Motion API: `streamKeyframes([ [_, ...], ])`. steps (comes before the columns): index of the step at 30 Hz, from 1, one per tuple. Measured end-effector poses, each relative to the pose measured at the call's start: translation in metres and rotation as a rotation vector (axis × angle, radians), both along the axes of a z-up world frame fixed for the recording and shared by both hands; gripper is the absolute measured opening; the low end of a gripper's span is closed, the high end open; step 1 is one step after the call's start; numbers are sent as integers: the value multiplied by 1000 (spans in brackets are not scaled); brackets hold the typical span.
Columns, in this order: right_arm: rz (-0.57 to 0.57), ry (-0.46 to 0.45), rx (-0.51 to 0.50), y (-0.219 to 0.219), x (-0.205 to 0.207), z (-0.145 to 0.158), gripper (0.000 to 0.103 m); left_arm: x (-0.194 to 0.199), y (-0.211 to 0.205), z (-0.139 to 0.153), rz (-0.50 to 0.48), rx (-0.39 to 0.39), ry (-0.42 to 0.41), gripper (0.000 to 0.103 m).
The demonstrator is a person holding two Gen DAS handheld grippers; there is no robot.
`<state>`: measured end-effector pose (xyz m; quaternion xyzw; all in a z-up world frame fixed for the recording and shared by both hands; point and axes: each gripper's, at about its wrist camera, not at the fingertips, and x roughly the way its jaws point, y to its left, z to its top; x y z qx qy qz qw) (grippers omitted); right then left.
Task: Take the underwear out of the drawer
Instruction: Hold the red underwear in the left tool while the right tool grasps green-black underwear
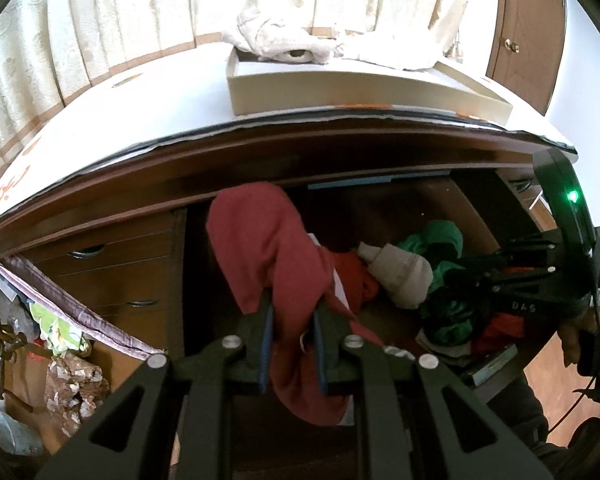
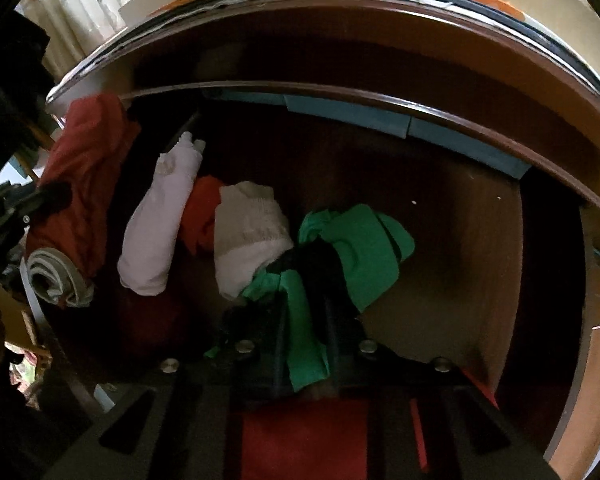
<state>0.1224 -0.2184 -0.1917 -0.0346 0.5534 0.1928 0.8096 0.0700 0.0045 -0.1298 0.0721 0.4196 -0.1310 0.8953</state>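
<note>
In the left wrist view my left gripper (image 1: 292, 304) is shut on a dark red piece of underwear (image 1: 268, 240), which hangs bunched over the left part of the open wooden drawer (image 1: 400, 216). The same red underwear (image 2: 88, 160) shows at the left of the right wrist view. My right gripper (image 2: 306, 292) reaches down into the drawer (image 2: 440, 240) and is shut on a green garment with a black band (image 2: 364, 248). A strip of green cloth runs between its fingers. That gripper's black body (image 1: 532, 280) shows at the right of the left wrist view.
A white sock (image 2: 252, 232), a pale lilac cloth (image 2: 156, 232) and an orange-red cloth (image 2: 204, 208) lie in the drawer. A cardboard box (image 1: 340, 92) with beige cloth stands on the cabinet top. Smaller drawers (image 1: 120, 272) lie to the left. A hand (image 1: 580, 340) holds the right gripper.
</note>
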Motion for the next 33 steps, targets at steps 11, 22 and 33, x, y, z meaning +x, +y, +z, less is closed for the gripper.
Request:
streamKeyframes([
  [11, -10, -14, 14, 2, 7, -5, 15, -1, -1, 0, -6, 4, 4, 15],
  [22, -73, 54, -7, 2, 17, -14, 53, 2, -5, -4, -11, 2, 14, 15],
  [33, -29, 205, -4, 8, 26, -32, 54, 1, -3, -2, -13, -3, 10, 15],
])
